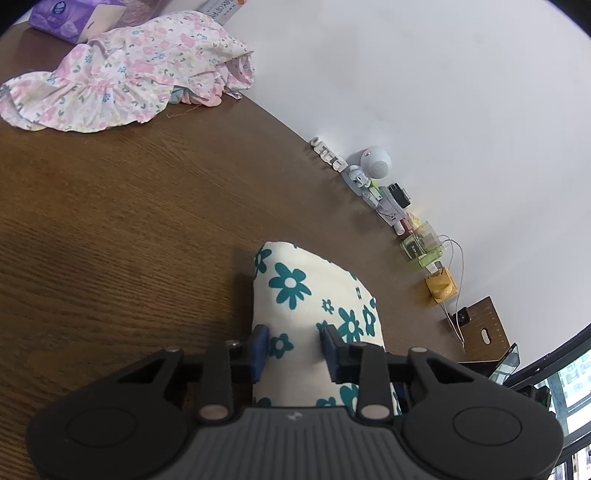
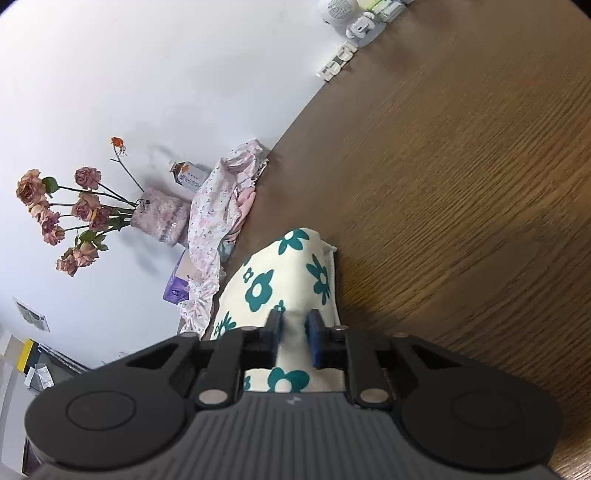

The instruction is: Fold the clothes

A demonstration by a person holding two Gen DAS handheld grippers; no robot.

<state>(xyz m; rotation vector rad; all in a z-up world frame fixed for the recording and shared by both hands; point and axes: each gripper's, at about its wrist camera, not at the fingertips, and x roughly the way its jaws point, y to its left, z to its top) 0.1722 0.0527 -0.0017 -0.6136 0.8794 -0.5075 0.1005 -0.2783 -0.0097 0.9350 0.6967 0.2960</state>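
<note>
A cream garment with teal flowers (image 1: 295, 280) rises in a bunched fold off the brown wooden table (image 1: 110, 221). My left gripper (image 1: 294, 345) is shut on it, the cloth filling the gap between the blue pads. In the right wrist view the same garment (image 2: 266, 280) runs up between the fingers of my right gripper (image 2: 294, 328), which is shut on a narrow pinch of it. The rest of the garment is hidden under both gripper bodies. A pink floral garment (image 1: 122, 74) lies crumpled at the table's far side by the wall, also the pink floral garment (image 2: 210, 221) in the right view.
A purple tissue pack (image 1: 62, 14) sits behind the pink garment. A vase of dried roses (image 2: 159, 218) and a bottle (image 2: 188, 177) stand against the white wall. A white speaker (image 1: 376, 158), small trinkets (image 1: 388, 206) and a yellow object (image 1: 441, 286) line the table's wall edge.
</note>
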